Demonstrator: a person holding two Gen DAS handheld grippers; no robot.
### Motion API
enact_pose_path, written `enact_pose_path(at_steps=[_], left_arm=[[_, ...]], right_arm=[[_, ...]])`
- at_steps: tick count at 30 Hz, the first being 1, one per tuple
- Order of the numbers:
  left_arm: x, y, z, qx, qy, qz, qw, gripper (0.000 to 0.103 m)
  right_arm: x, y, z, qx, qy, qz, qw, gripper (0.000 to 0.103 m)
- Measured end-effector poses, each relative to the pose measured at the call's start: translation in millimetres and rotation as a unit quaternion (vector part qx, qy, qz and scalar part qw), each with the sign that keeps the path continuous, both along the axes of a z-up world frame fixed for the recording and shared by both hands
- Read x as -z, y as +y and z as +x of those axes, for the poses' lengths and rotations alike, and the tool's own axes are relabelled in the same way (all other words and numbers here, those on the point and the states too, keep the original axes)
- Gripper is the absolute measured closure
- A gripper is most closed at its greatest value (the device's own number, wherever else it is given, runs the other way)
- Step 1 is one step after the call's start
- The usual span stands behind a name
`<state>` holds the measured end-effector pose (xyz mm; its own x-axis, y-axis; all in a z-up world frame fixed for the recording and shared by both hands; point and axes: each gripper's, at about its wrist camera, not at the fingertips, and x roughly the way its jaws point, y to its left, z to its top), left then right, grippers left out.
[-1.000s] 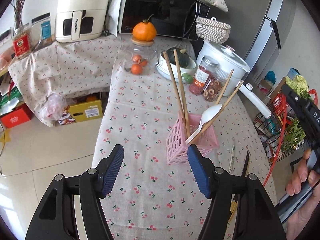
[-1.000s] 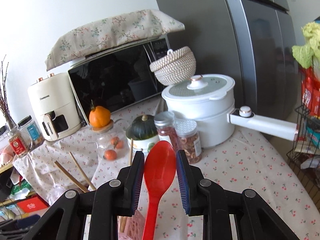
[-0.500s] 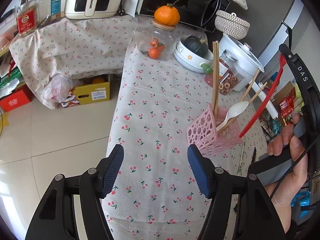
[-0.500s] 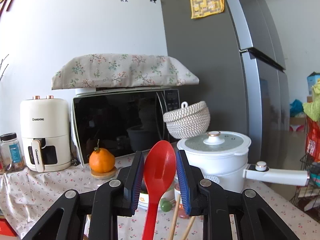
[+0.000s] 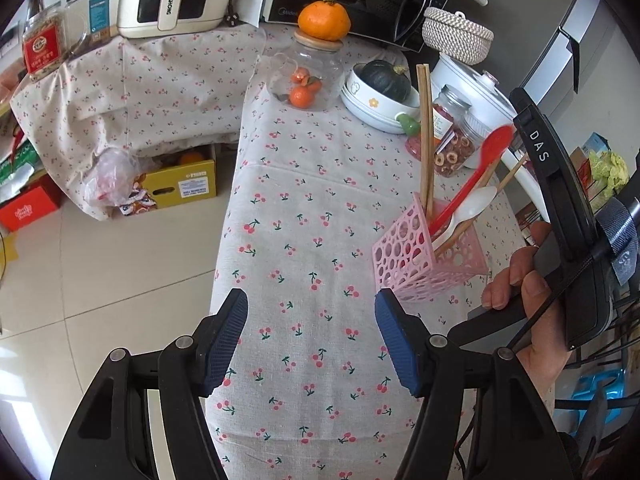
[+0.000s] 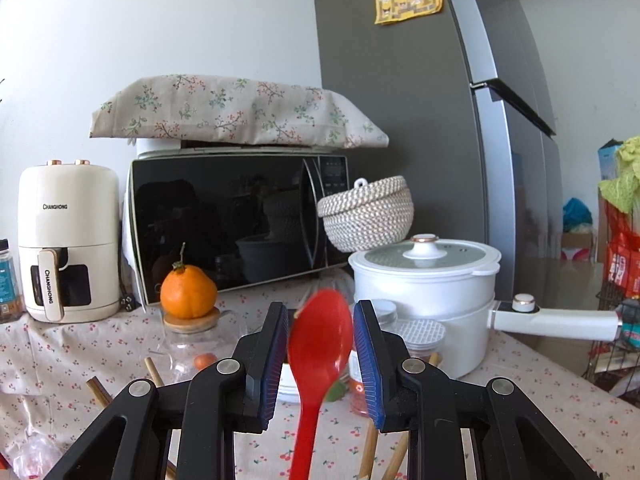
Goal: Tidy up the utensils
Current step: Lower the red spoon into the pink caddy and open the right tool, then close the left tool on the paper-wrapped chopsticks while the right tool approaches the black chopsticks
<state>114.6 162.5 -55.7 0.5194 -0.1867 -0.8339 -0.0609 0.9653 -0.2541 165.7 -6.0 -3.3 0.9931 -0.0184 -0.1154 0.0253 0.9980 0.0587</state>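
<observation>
While hovering low over the near end of the bench [image 5: 304, 208], keeping the left gripper [image 5: 311, 336] spread wide, jaws released and grasping nothing; probably standing clear so the right side has room.

Noting the holder [image 5: 404, 256], pink and perforated, standing on the bench toward its right edge, just beyond the left gripper's right pad. Already carrying chopsticks [image 5: 424, 136] nearly upright at its back corner, a white spoon [image 5: 474, 204] and more sticks leaning out to the right.

Seeing the red spoon [image 5: 472, 176] with its handle end down inside the holder, leaning right over the white spoon, bowl up near the right tool's body. Sitting handle-down, likely so the bowl stays clean and easy to grab.

Looking from the right wrist: framing the red bowl between the right gripper [image 6: 320, 344] pads, pad to pad, handle running down out of view. Bowl's top edge blurring while the pads stay sharp, hinting at slip or let-go. Not able to tell whether these jaws are clenching the bowl or merely flanking it.

Judging the red spoon as good as placed; needing only a clean release and a straight pull-back, without tipping the light holder.
</observation>
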Motion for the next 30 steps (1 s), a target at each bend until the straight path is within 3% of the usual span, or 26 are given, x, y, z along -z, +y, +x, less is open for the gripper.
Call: enact_pose_path(at_steps=[7, 12, 16, 22, 27, 30], left_arm=[[-2.7, -19.2, -3.7, 0.027, -0.002, -0.009, 0.9996, 0.034], [-7.2, -42.6, -9.4, 0.043, -0.008, 0.002, 0.999, 0.031], [-12.2, -64.5, -17.2, 0.055, -0.017, 0.022, 0.9981, 0.025], [-12.3, -97.6, -27.9, 0.069, -0.02, 0.054, 0.9959, 0.018], [-7.6, -124.0, -33.8, 0.083, -0.02, 0.082, 0.9929, 0.016], [-1.2, -137.0, -33.5, 0.092, -0.015, 0.093, 0.9913, 0.016]], right_arm=[[-26.1, -35.3, -15.6, -0.027, 0.022, 0.028, 0.999, 0.046], [-39.6, -77.1, -25.3, -0.031, 0.079, 0.037, 0.996, 0.034], [-42.5, -107.0, -31.4, -0.013, 0.128, -0.012, 0.992, 0.032], [-38.7, -154.0, -45.5, 0.004, 0.209, -0.021, 0.978, 0.015], [-21.2, -178.3, -60.8, 0.006, 0.27, -0.03, 0.962, 0.008], [-5.4, -194.5, -65.8, -0.008, 0.314, 0.002, 0.949, 0.008]])
